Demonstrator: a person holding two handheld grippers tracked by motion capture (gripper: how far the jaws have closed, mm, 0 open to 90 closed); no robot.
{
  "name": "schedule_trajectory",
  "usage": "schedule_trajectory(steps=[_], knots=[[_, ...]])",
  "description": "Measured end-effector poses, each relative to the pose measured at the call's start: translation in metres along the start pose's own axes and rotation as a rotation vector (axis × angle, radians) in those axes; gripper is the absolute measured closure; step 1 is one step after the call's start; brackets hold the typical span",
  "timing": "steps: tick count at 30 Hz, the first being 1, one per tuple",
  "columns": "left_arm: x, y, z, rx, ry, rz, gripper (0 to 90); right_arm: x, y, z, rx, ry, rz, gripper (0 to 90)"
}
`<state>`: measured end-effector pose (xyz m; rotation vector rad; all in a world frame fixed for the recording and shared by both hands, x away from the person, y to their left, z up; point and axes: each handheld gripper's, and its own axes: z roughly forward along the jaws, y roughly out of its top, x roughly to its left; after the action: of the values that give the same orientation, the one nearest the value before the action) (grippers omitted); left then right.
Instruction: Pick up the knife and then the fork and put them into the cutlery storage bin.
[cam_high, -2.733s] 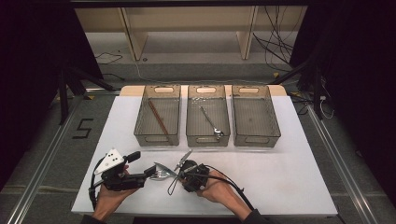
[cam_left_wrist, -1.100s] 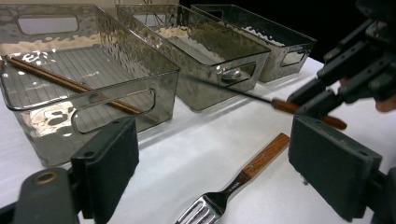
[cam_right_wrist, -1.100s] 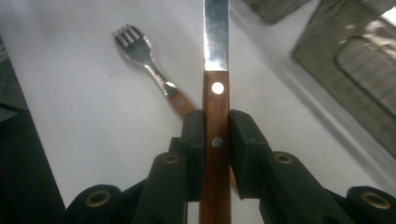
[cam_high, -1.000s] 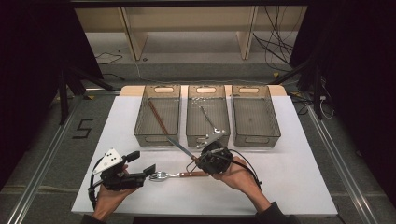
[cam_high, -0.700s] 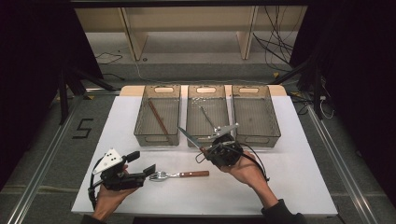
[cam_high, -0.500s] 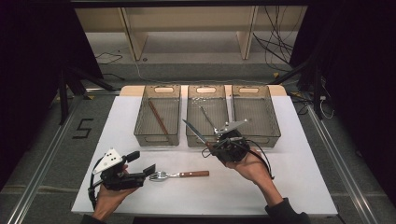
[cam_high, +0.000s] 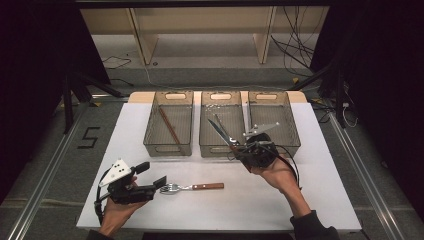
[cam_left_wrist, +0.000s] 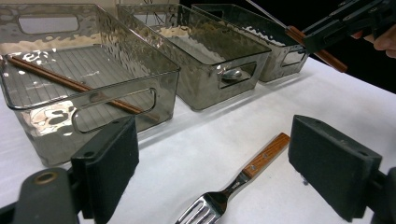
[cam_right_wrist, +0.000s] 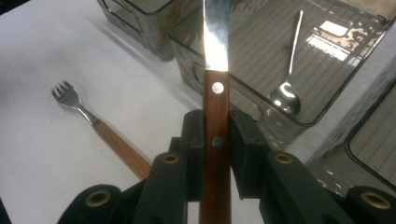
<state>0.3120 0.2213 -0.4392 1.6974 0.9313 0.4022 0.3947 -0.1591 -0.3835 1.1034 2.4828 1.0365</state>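
My right gripper (cam_high: 241, 150) is shut on the wooden handle of a knife (cam_high: 220, 131). It holds the knife above the table, with the blade slanting up and left over the front wall of the middle bin (cam_high: 210, 150). In the right gripper view the pads (cam_right_wrist: 194, 140) pinch the knife (cam_right_wrist: 216, 93) handle from both sides. A wooden-handled fork (cam_high: 192, 187) lies flat on the white table. My left gripper (cam_high: 151, 176) rests open beside its tines. In the left gripper view the fork (cam_left_wrist: 252, 165) lies between the wide-apart jaws, untouched.
Three clear bins stand in a row at the back. The left bin (cam_high: 150, 142) holds brown chopsticks (cam_left_wrist: 70, 84), the middle one a spoon (cam_right_wrist: 287, 88), and the right bin (cam_high: 292, 142) looks bare. White tabletop (cam_high: 210, 210) spreads in front.
My right gripper has carried the knife up, right and away from beside the fork to the front of the middle and right bins. The left gripper and the fork have stayed put.
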Motion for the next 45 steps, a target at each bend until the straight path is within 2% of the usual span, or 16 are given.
schedule_trajectory(steps=[15, 31, 40, 45], knots=[[0.0, 0.0, 0.0, 0.001, 0.0, 0.003, 16.0, -0.023, -0.003, -0.015, -0.042, -0.04, 0.054, 77.2], [0.0, 0.0, 0.0, 0.001, 0.0, 0.007, 16.0, -0.058, -0.011, -0.031, -0.08, -0.099, 0.16, 77.1], [0.0, 0.0, 0.0, 0.0, 0.0, 0.007, 16.0, -0.083, -0.011, -0.03, -0.085, -0.138, 0.23, 77.1], [0.0, 0.0, 0.001, 0.0, 0.0, 0.007, 16.0, -0.092, -0.006, -0.028, -0.091, -0.161, 0.252, 77.1]])
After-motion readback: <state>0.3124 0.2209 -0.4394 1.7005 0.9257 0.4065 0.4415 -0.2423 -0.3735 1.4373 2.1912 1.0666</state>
